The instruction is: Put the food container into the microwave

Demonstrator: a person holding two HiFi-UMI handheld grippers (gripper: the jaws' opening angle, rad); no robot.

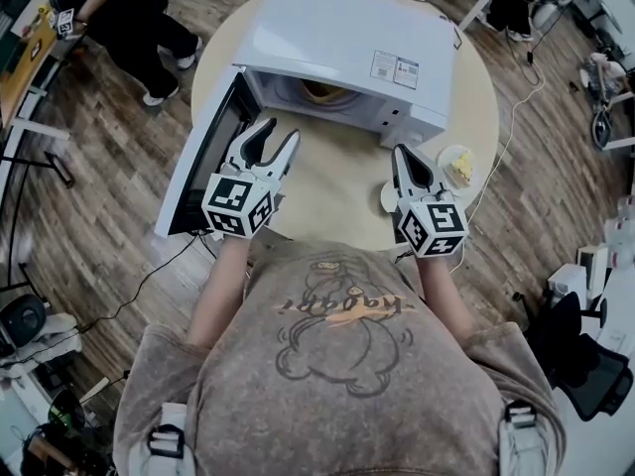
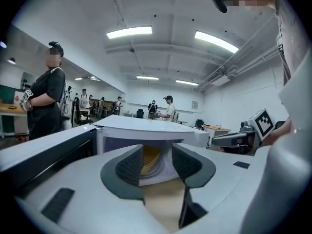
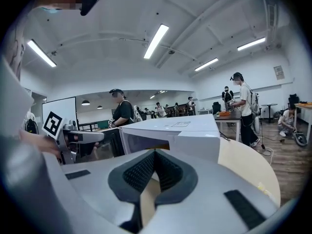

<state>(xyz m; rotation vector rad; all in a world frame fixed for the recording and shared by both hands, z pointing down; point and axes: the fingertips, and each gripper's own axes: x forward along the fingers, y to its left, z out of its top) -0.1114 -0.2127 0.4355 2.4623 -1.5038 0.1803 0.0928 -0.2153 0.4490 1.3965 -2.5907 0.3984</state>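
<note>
On our counter (image 1: 337, 186) the food container (image 1: 322, 92) sits inside the microwave (image 1: 347, 38), just beyond our released, empty left hand-held gripper (image 1: 282, 130). Our right hand-held gripper (image 1: 400, 153) is clenched; the open door (image 1: 213, 147) lies left.

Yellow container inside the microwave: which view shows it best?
Left gripper view: the yellow container shows plainly inside the open microwave. Head view catches only its front edge under the roof. Right gripper view gives a thin sliver.

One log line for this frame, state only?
microwave: door open | food container: inside cavity | left hand-held gripper: open, empty, before the opening | right hand-held gripper: shut, empty
</note>
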